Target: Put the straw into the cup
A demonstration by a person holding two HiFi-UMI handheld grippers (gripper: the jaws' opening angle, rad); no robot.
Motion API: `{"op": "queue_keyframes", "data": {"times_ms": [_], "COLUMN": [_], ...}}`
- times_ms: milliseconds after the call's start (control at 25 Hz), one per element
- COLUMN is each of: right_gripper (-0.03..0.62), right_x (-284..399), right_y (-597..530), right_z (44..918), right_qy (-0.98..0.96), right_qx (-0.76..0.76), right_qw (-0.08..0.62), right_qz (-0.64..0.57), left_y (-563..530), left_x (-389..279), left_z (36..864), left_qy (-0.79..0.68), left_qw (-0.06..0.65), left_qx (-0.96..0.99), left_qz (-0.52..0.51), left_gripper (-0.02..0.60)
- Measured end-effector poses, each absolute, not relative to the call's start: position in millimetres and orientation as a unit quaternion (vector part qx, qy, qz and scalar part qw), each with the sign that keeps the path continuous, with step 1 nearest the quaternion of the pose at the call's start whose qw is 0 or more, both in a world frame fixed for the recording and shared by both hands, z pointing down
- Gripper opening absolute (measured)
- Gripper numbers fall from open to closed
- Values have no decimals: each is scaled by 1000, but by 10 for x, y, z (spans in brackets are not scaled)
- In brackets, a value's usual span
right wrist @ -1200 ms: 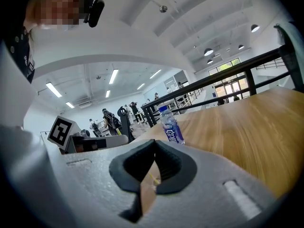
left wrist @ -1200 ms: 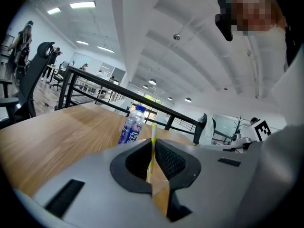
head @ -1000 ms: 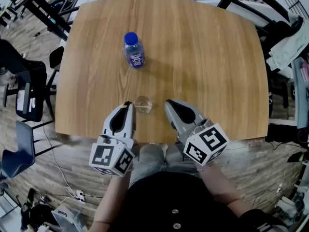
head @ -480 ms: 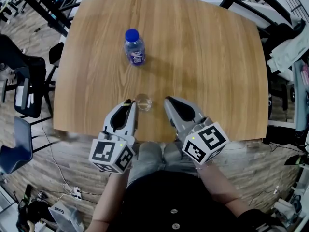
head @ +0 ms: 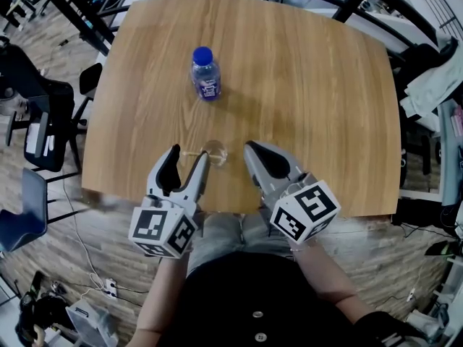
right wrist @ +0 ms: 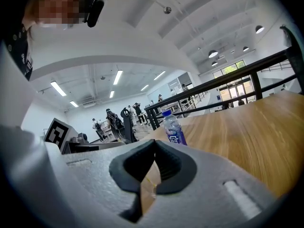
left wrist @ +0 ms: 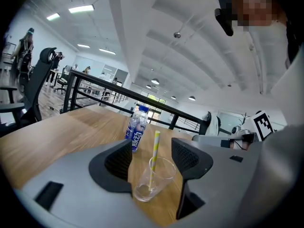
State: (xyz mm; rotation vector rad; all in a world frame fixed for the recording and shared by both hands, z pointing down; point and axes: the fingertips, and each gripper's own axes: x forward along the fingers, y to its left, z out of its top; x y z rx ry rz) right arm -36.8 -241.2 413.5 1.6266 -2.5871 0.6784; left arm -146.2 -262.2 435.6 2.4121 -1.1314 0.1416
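A clear plastic cup stands near the table's front edge. A yellow-and-white striped straw stands in the cup, leaning on its rim with its top sticking out. My left gripper is just left of the cup. Its jaws are opening; in the left gripper view the straw and cup sit between the pads, touched by neither. My right gripper is right of the cup, shut with its tips meeting on nothing.
A small water bottle with a blue cap and purple label stands farther back on the wooden table. Office chairs stand at the left. A black railing runs behind the table.
The left gripper's jaws have gone from shut to spread wide, and the straw now stands free in the cup. Neither hand has shifted much.
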Motion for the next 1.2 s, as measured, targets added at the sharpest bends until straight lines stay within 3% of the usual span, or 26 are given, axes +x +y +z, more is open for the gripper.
{"op": "queue_keyframes", "data": {"times_ms": [640, 1200], "right_gripper": [-2, -2], "right_x": [-555, -777], "right_y": [-2319, -2149], "right_z": [3626, 3383], "right_qy": [-865, -896], "right_qx": [473, 420], "right_qw": [-14, -12], "right_qz": [169, 147], "left_y": [-2401, -2111], "left_x": [-1738, -1703], "left_z": [3692, 3538], "left_qy": [-433, -459], "left_qw": [192, 170], "left_qx": [881, 872], "left_qz": [-5, -21], "left_gripper": [252, 133]}}
